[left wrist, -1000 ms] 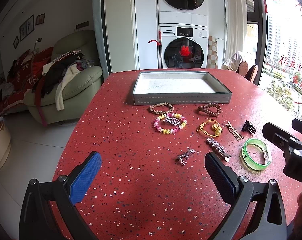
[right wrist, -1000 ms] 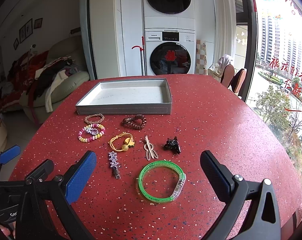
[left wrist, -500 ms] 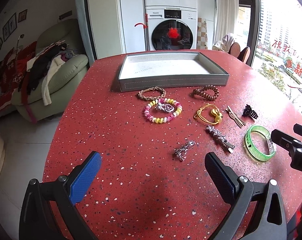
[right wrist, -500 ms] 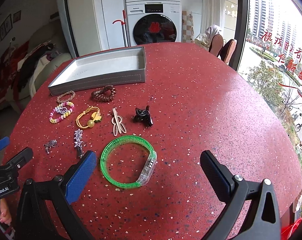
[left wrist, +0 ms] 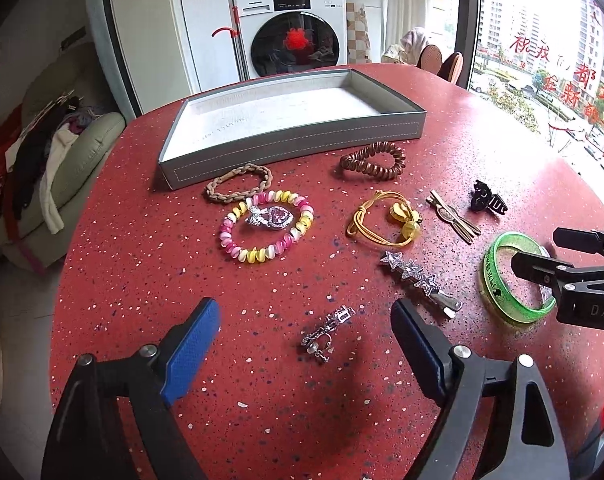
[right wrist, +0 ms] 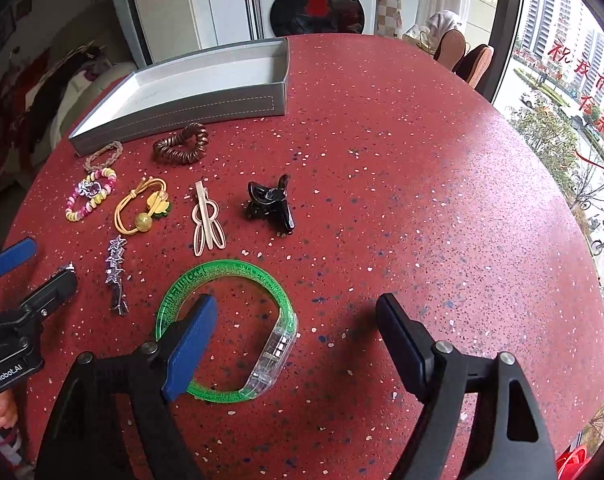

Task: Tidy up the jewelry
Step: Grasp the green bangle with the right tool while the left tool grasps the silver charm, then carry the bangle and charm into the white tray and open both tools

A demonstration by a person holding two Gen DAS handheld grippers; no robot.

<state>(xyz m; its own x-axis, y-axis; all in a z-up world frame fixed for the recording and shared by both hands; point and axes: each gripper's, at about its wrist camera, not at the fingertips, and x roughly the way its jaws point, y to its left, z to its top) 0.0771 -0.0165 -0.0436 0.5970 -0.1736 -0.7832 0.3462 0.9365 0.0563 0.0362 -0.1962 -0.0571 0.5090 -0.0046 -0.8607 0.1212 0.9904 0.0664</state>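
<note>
Grey tray (left wrist: pixel 294 140) at the far side of the red bench (right wrist: pixel 422 200): white lining, nothing inside. All jewelry lies outside it on the bench. Green bangle (right wrist: pixel 238 268) nearest the right gripper (right wrist: pixel 298 328), which is spread wide, its blue finger inside the ring. Left gripper (left wrist: pixel 306 332) spread wide around a silver chain piece (left wrist: pixel 328 330).

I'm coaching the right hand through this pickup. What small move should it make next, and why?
Probably lower a little and close on the green bangle. The right gripper is open, its jaws straddling the bangle's clear clasp side, one inside the ring and one outside. The bangle lies flat on the table, and the grey tray holds nothing yet.
</note>
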